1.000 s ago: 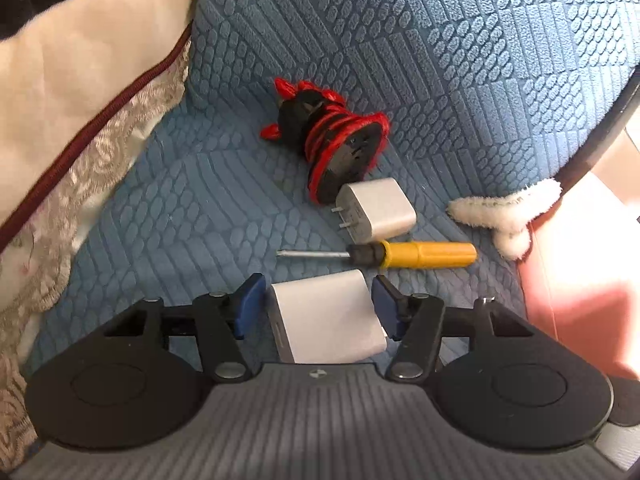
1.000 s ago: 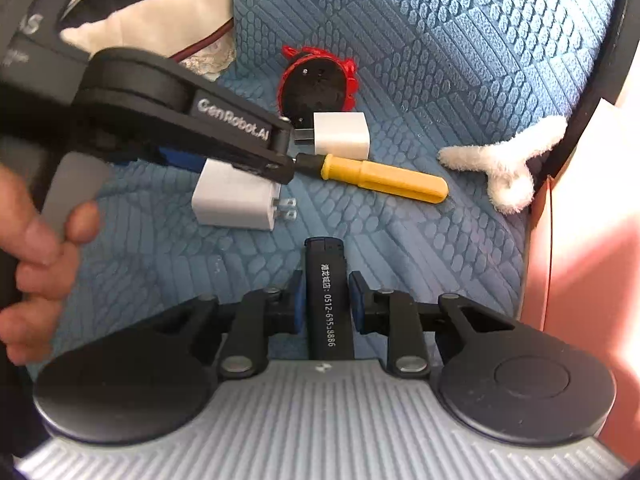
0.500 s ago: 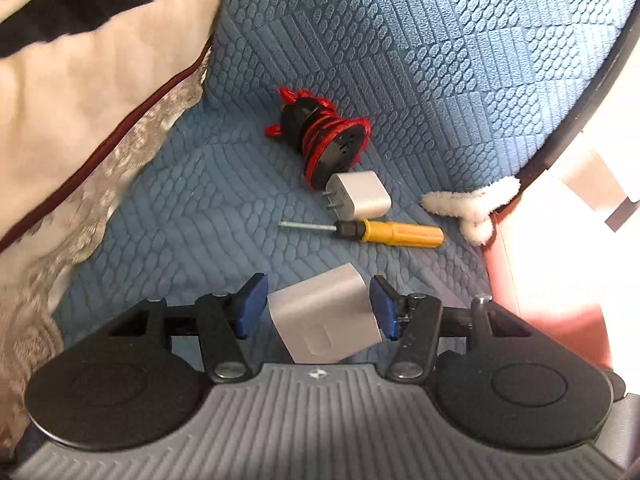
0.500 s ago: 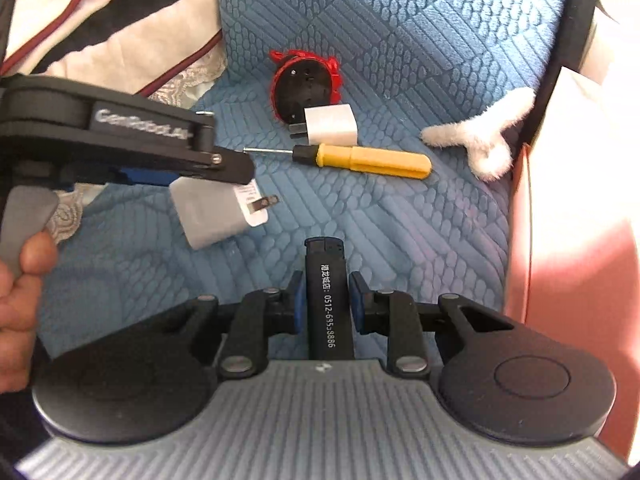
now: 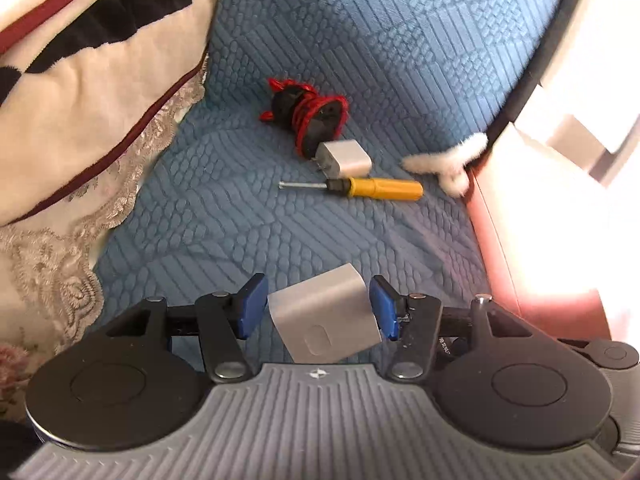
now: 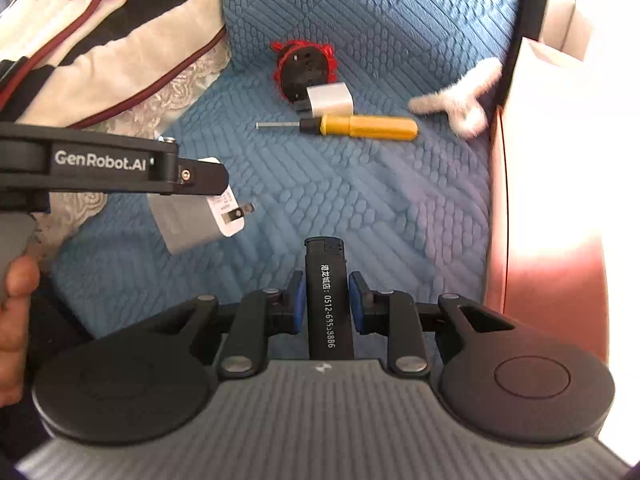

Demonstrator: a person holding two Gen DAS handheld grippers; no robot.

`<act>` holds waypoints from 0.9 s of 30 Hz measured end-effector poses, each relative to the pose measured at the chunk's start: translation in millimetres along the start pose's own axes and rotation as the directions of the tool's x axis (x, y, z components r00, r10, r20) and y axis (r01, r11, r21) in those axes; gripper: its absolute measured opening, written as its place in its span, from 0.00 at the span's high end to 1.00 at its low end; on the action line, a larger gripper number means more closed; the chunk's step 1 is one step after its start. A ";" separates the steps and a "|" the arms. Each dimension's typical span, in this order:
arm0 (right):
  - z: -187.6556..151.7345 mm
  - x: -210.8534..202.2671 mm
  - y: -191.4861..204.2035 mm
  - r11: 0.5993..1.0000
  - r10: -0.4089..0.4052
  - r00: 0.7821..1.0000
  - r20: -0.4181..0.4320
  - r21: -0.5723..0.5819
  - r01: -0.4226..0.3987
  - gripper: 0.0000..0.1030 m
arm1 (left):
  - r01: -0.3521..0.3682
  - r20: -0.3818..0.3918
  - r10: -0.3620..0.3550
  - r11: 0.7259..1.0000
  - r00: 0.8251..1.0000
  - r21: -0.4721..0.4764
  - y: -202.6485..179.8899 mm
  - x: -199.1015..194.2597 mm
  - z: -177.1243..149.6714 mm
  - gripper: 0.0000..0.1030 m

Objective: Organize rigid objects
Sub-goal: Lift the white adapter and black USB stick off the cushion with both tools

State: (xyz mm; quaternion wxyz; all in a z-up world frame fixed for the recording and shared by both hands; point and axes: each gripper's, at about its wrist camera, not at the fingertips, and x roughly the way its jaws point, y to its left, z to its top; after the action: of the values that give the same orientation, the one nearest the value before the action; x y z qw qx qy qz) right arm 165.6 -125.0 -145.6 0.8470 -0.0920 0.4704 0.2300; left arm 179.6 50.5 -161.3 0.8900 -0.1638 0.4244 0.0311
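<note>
My left gripper (image 5: pixel 319 311) is clamped on a white charger cube (image 5: pixel 323 320), blue pads pressing both sides, cube tilted and lifted clear of the blue quilted cushion (image 5: pixel 400 48). My right gripper (image 6: pixel 329 300) sits narrowly closed on a black lighter (image 6: pixel 327 296), upright between the pads, top end poking forward. Still on the cushion, toward its back: black spool wound with red cord (image 5: pixel 308 114), a second white charger (image 5: pixel 346 157) touching it, yellow-handled screwdriver (image 5: pixel 374 188) just in front. White fluffy item (image 5: pixel 448 160) at the cushion's right edge. Striped blanket (image 5: pixel 80 80) along the left edge
</note>
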 end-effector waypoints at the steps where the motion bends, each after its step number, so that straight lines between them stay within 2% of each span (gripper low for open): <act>1: -3.2 -0.6 0.7 1.000 -0.009 1.000 -0.005 0.006 0.009 0.74 | -0.004 -0.008 0.004 1.000 1.000 0.000 0.3 -0.6 -3.6 0.40; 12: -20.7 5.2 -5.1 0.998 -0.024 0.998 -0.065 0.062 0.028 0.73 | 0.004 -0.078 -0.005 1.000 0.997 -0.005 -3.9 -10.2 -37.0 0.40; 23: -20.4 4.9 -1.1 0.999 -0.032 0.998 -0.057 0.010 0.032 0.74 | -0.009 -0.098 0.005 0.999 0.995 -0.046 -1.2 -11.0 -41.4 0.40; 27: -18.8 0.8 -3.3 0.999 -0.038 0.999 -0.028 0.035 0.039 0.74 | -0.028 -0.099 0.021 0.997 0.995 -0.077 2.2 -13.8 -44.0 0.34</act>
State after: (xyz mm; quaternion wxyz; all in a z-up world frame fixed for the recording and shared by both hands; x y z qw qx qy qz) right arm 153.4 -134.7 -156.6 0.8462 -0.0892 0.4841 0.2039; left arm 137.6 39.8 -177.2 0.8606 -0.1945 0.4679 0.0505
